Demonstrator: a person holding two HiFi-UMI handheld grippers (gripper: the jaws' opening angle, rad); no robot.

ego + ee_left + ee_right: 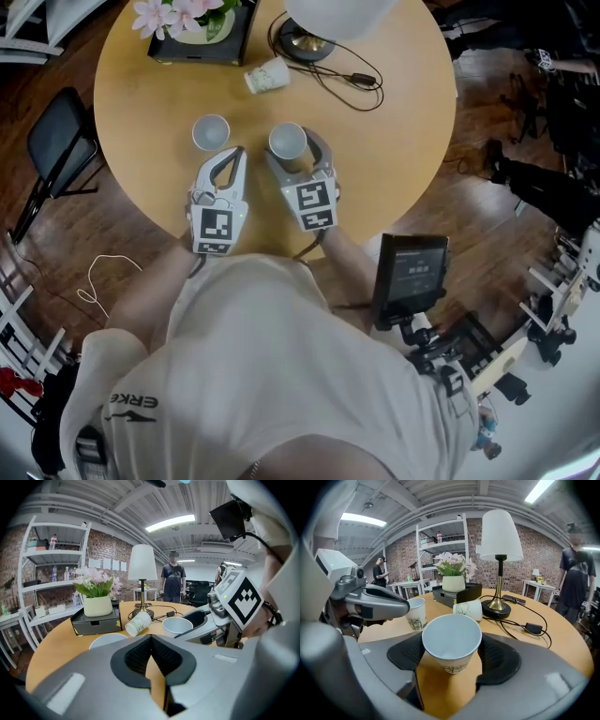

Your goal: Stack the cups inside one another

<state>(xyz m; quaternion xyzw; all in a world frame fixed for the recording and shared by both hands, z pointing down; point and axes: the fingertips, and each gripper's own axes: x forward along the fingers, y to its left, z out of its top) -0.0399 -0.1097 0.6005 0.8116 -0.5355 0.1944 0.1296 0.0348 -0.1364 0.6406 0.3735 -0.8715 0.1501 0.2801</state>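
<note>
Three white paper cups with a tree print are on the round wooden table [394, 159]. One cup [287, 142] [451, 641] stands upright between the jaws of my right gripper [298, 142] [451, 649], which is open; I see no pad pressing on it. A second upright cup [210, 131] [416, 613] stands to its left, just beyond my left gripper [240, 152] [151, 637], which is shut with nothing in it. The third cup [266, 75] [138, 623] lies on its side farther back.
A table lamp [501, 550] with a black cable [352, 80] stands at the table's far side. Beside it is a black box with a flower pot [199, 33]. A tablet on a stand [411, 272] is by my right elbow. A black chair [56, 141] stands to the left. People stand in the background.
</note>
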